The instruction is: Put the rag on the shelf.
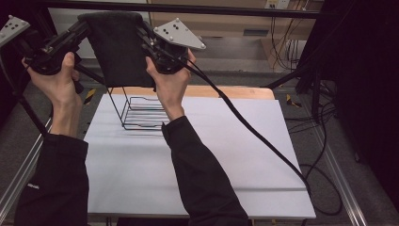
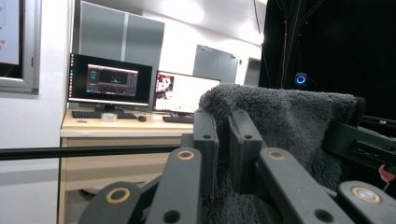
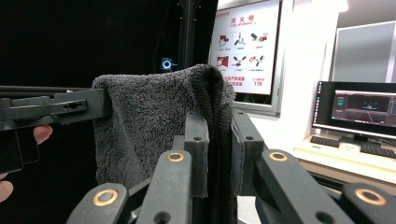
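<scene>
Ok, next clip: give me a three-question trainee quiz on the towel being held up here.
1. True or false: the left gripper and right gripper are each shut on an upper corner of the dark towel.
2. What stands on the table below the towel: A wire rack, B bowl, C box?
3. Does the towel touch the table?

Key: 1 true; 2 A; 3 no, it hangs in the air.

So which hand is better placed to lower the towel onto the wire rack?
Right, probably. Both grippers clamp the dark towel, but the right gripper is above the wire rack; the left gripper hangs off to its side.
</scene>
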Tool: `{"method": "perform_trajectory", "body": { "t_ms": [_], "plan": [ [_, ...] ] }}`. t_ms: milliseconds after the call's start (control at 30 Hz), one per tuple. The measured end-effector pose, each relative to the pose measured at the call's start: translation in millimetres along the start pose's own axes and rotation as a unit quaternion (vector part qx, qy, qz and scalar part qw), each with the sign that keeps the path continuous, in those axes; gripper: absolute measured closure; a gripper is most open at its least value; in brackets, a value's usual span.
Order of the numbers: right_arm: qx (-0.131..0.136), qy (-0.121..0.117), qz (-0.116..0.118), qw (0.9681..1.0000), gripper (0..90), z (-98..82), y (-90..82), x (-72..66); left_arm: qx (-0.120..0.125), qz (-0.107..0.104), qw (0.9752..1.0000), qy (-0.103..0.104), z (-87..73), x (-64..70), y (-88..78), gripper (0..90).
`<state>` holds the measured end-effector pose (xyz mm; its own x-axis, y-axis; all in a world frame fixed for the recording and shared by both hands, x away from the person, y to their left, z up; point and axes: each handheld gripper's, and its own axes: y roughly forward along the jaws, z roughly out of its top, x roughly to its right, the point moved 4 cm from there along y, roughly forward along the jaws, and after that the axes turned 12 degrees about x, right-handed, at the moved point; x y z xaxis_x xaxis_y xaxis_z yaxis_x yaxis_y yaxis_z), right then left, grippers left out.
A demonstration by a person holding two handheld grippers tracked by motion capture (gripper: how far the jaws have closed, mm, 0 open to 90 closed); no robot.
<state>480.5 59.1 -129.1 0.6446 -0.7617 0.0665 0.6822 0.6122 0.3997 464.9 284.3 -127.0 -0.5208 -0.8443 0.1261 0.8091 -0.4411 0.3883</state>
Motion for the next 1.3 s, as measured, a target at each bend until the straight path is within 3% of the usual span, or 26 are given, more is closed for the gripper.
{"method": "perform_trajectory", "body": {
  "t_ms": [567,733,967,1200,1300],
  "plan": [
    [-0.011,-0.002,-0.001,0.9999,80.0,1.4,29.1,15.6,-0.003,0.019,0.9998,-0.006,0.7,-17.0,28.9,82.7],
    [-0.013,-0.004,-0.004,0.9999,80.0,-1.8,36.4,20.3,-0.009,0.026,0.9996,0.005,0.8,-21.0,38.5,82.7],
    [-0.024,-0.008,-0.016,0.9996,79.9,-7.9,44.3,28.4,-0.010,0.025,0.9996,-0.003,-8.7,-28.2,48.7,82.6],
    [-0.041,-0.017,-0.014,0.9989,80.0,-19.0,49.3,35.9,-0.021,0.028,0.9992,0.019,-19.3,-35.6,53.9,82.6],
    [-0.046,-0.019,-0.008,0.9987,79.9,-25.0,49.7,35.4,-0.024,0.029,0.9991,0.016,-26.6,-40.0,53.0,82.6]
  ]
}}
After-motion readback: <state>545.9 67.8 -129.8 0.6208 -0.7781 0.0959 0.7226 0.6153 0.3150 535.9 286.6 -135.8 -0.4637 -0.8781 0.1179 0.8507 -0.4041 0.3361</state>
